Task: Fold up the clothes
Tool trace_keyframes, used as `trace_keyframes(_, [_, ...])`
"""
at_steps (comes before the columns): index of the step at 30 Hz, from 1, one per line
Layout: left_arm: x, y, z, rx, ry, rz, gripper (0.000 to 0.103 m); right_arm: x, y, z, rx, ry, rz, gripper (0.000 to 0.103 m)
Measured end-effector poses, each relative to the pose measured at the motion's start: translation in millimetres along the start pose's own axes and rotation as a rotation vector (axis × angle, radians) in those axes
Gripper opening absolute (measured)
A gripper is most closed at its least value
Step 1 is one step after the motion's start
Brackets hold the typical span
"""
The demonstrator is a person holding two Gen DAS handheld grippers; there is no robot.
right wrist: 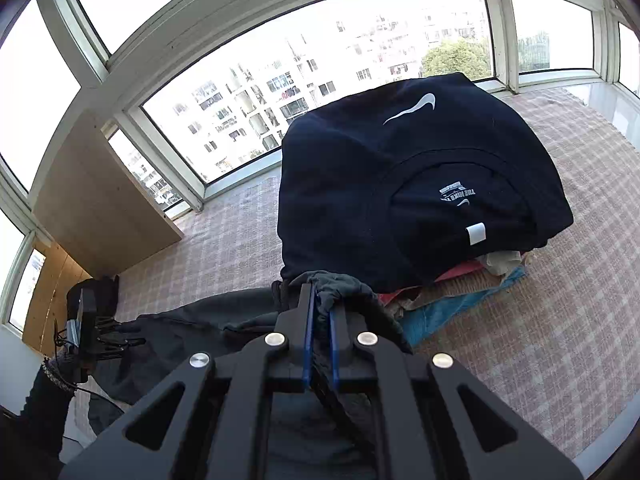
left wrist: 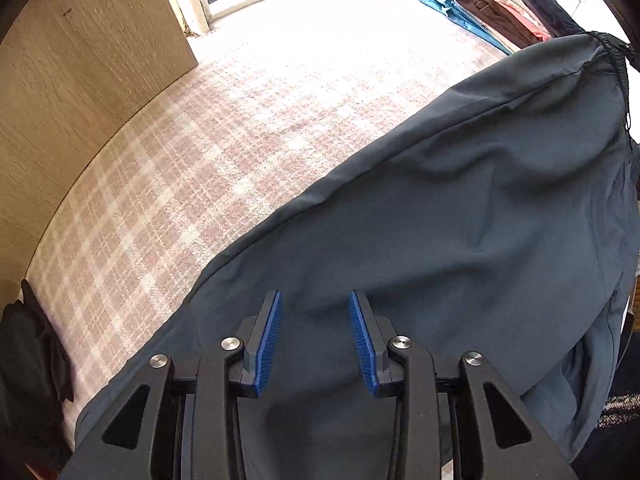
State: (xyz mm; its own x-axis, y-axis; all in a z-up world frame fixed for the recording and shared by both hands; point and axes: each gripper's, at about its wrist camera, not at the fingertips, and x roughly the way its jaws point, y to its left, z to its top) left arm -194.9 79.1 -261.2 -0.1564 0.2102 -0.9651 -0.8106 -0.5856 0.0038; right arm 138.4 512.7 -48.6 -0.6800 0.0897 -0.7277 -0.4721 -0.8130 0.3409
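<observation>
a pink-and-white plaid cover [left wrist: 192, 184] spreads over the surface beneath a wide bay window [right wrist: 304, 80], with a pale wooden panel [left wrist: 80, 92] standing at one side. the grey trousers [left wrist: 460, 220] lie across this cover beside a stack of folded clothes [right wrist: 420, 176] topped by a dark navy shirt. the left hand-held gripper [left wrist: 316, 340] hovers released over the trouser fabric, while the right hand-held gripper [right wrist: 320, 340] is clenched on the trousers' bunched waistband.

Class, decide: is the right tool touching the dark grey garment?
Touching. The right wrist view shows the right tool shut on a bunched edge of the dark grey garment, cloth pinched between its blue pads.
</observation>
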Motion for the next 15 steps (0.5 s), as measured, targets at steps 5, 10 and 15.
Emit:
trace_keyframes(5, [0.2,13.1,0.9,-0.024,-0.025,0.014,0.034,-6.8,38.3,14.8,-0.129,-0.042,-0.010,0.006])
trace_keyframes(10, [1.0,21.3,-3.9,-0.026,-0.037,0.052,0.035,-4.3,68.9,56.1,-0.237,-0.112,-0.120,0.006])
trace_keyframes(15, [-21.8,37.5,-30.9,-0.088,-0.086,0.076,0.034,52.5,85.7,86.7,-0.337,0.053,-0.263,0.012])
